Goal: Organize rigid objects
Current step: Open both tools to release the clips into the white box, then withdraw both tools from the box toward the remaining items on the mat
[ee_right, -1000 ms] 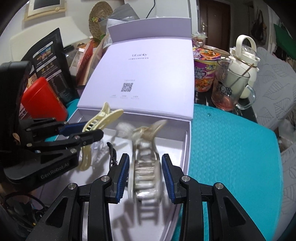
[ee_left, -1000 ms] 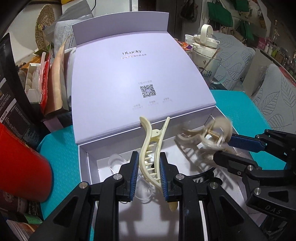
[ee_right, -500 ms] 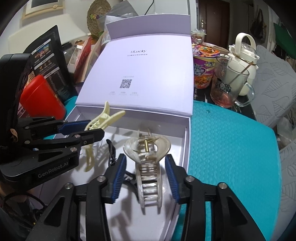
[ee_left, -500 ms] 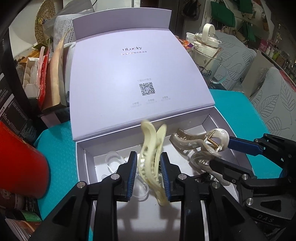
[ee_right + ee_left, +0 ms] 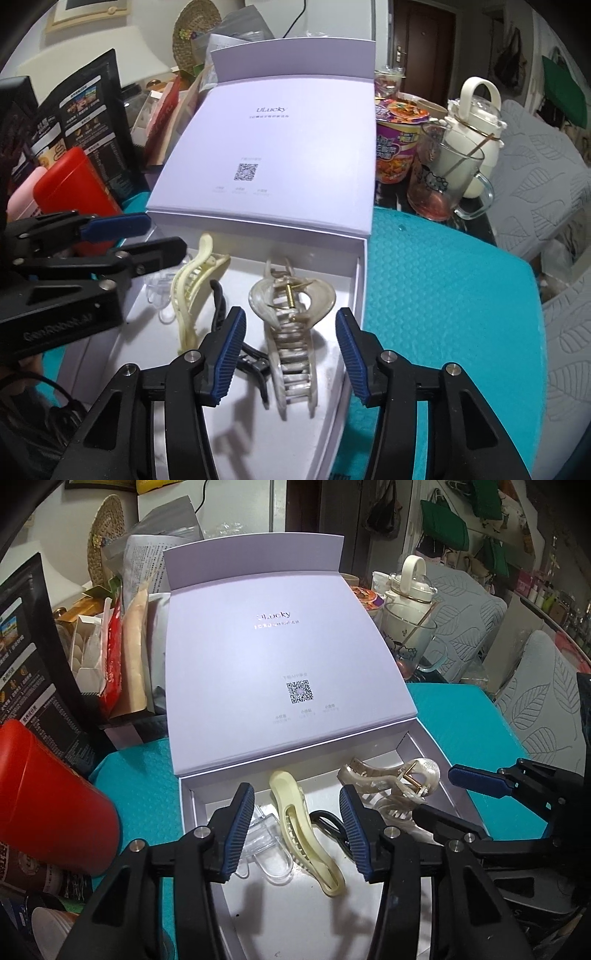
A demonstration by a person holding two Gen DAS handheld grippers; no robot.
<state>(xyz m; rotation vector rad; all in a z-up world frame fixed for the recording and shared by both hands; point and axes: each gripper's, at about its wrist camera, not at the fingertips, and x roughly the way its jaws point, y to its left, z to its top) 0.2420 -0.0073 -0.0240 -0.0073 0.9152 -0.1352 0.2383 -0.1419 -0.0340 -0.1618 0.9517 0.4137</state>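
A pale lilac box (image 5: 186, 812) stands open, its lid (image 5: 277, 672) folded back toward 12 o'clock and showing a printed square code. Four hair clips lie on the white floor inside. A cream clip (image 5: 306, 842) lies on its side near the middle, long and curved, its handles toward 12 o'clock. At its 9 o'clock, touching it, lies a clear clip (image 5: 266, 845). At its 3 o'clock a black clip (image 5: 236, 332) shows only in part. Further toward 3 o'clock, by the box wall, rests a pearly claw clip (image 5: 291, 328) with a brass spring, teeth toward 6 o'clock.
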